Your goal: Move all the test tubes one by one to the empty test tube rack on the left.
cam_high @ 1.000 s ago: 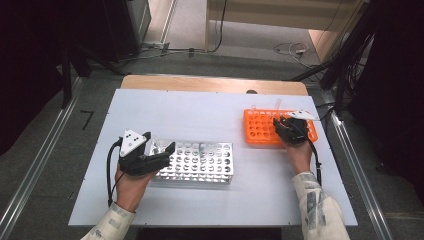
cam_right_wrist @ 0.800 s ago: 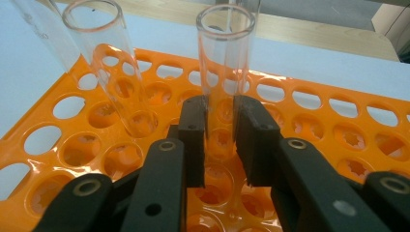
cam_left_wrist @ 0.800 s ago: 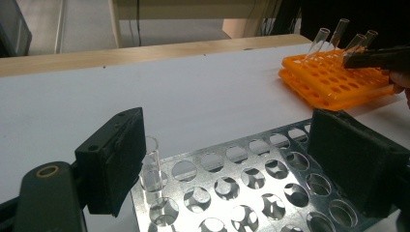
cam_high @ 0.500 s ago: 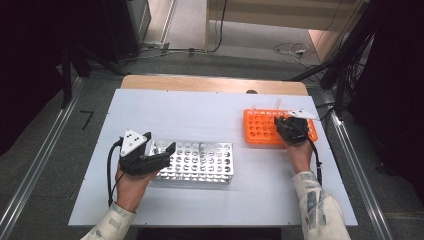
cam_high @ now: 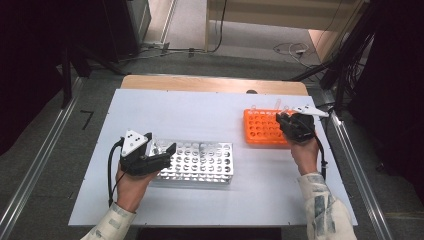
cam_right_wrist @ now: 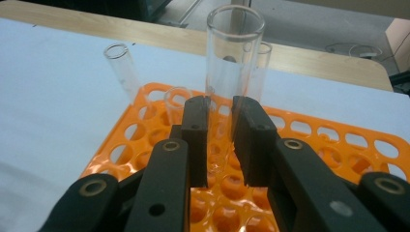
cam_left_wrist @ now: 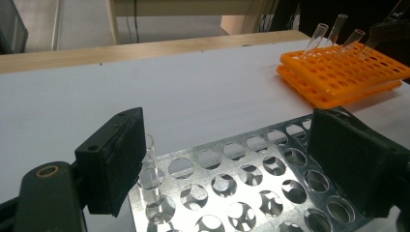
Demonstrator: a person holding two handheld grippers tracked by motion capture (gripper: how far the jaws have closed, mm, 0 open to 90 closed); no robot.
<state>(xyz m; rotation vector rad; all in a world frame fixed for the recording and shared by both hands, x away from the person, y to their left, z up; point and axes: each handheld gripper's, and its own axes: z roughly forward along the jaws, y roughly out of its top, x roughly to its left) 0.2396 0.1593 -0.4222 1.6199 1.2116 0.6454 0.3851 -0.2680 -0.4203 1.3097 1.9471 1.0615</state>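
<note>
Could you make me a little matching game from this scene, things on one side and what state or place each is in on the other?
Things:
1. right gripper
2. left gripper
3. orange rack
4. metal rack

States or places:
A. jaws wide apart, straddling one end of a rack
B. on the table's right side, with a few glass tubes standing in it
C. clamped on a clear glass tube
D. silver, near the table's front, a single tube in a corner hole

Pairs: 1-C, 2-A, 3-B, 4-D
</note>
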